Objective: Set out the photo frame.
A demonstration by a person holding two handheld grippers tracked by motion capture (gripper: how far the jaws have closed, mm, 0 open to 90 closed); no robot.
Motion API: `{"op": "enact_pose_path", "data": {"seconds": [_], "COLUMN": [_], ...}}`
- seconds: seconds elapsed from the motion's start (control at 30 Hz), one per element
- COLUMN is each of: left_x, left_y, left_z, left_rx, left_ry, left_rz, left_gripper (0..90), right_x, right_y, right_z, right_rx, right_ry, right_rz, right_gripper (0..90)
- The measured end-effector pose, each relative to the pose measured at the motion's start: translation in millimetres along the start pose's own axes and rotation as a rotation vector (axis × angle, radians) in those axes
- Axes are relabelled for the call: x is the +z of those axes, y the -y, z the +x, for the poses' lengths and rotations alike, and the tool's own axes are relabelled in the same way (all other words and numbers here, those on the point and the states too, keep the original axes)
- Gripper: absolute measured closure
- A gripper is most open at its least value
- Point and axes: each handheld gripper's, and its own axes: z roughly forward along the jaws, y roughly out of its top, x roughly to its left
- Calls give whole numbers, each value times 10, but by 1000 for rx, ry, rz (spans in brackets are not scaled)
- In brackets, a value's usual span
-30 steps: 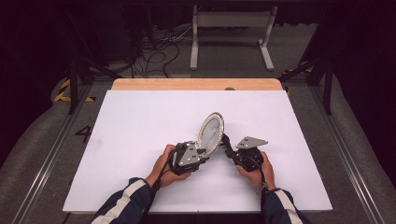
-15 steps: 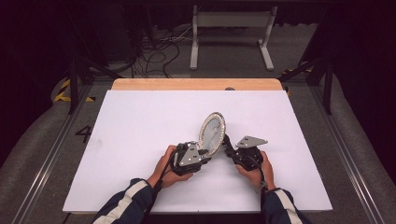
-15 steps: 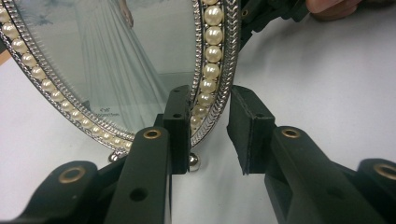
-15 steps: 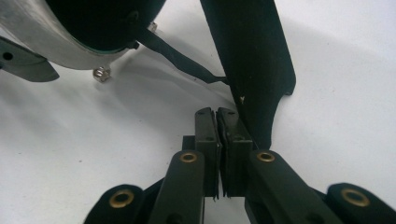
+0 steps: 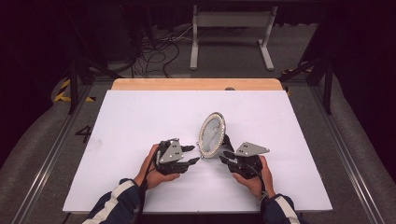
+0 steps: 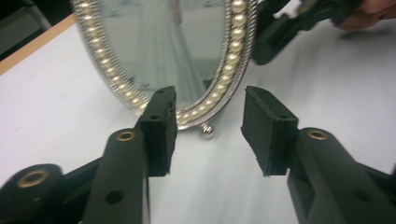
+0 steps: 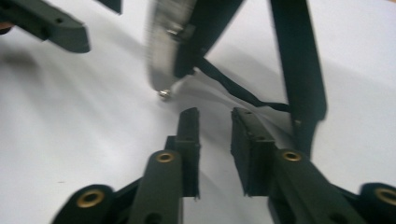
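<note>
Both grippers stand open with nothing between the jaws, having just been opening: our left gripper just left of the oval picture frame, our right gripper just right. That frame stands upright on the white table.
</note>
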Motion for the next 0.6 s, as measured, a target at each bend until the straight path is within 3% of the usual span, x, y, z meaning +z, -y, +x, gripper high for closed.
{"op": "enact_pose_path", "data": {"seconds": [0.13,0.33,0.47,0.6], "left_x": [-168,-400,-487,-574], "left_y": [92,298,431,506], "left_z": [43,85,76,68], "left_rx": [-22,-54,-66,-87], "left_ry": [-23,-88,-102,-112], "left_rz": [8,52,91,94], "left_gripper": [484,396,365,345], "right_x": [-38,-24,38,116], "right_y": [-28,-65,-96,-119], "right_z": [52,147,209,221], "right_rx": [-7,34,67,90], "right_ry": [-27,-33,6,37], "right_rz": [-29,-59,-54,-65], "right_gripper": [623,488,446,423]}}
